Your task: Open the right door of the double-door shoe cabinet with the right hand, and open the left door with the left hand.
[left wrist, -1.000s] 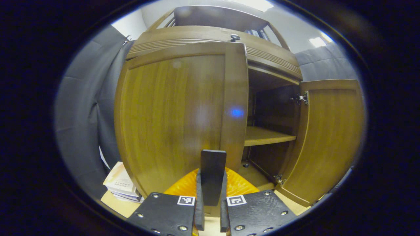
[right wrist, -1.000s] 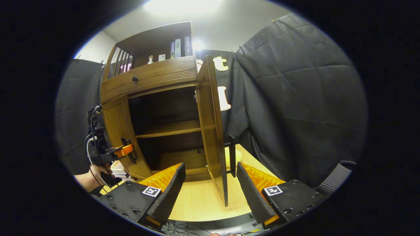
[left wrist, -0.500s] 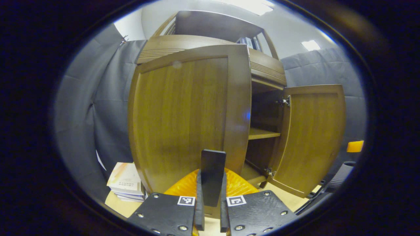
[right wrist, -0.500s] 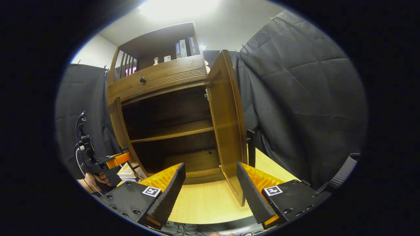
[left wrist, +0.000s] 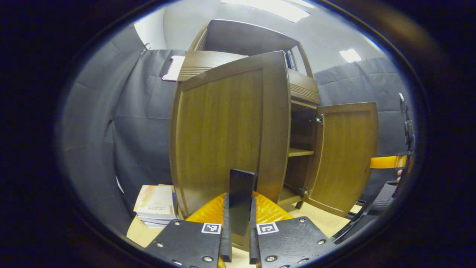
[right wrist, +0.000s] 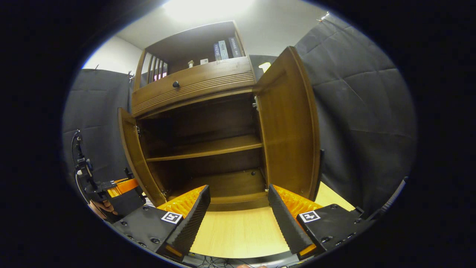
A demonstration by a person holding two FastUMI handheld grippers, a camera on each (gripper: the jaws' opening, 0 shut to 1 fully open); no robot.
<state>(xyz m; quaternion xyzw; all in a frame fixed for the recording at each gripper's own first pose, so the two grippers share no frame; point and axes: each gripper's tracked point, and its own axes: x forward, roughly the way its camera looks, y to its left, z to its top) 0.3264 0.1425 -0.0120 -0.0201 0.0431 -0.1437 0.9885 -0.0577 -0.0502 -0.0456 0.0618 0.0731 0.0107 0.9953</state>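
The wooden shoe cabinet (right wrist: 193, 87) stands with both doors swung out. In the left gripper view the left door (left wrist: 219, 130) is close in front. My left gripper (left wrist: 240, 198) is shut on that door's dark upright handle (left wrist: 241, 186). The right door (left wrist: 346, 152) hangs open beyond it. In the right gripper view my right gripper (right wrist: 238, 188) is open and holds nothing, facing the cabinet's lower compartment. The right door (right wrist: 290, 123) stands to its right and the left door (right wrist: 131, 152) to its left. The left gripper (right wrist: 124, 186), held by a hand (right wrist: 98, 208), is at the left door's outer edge.
Inside is one shelf (right wrist: 208, 147) with nothing on it. A drawer knob (right wrist: 175, 84) and books (right wrist: 223, 46) sit above. A stack of books (left wrist: 156, 203) lies left of the cabinet on the light wooden table (right wrist: 238, 230). Black cloth walls surround the booth.
The left door has swung further outward with my left gripper on its handle. The right door has opened wider, and my right gripper now faces the cabinet's inside instead of that door's edge.
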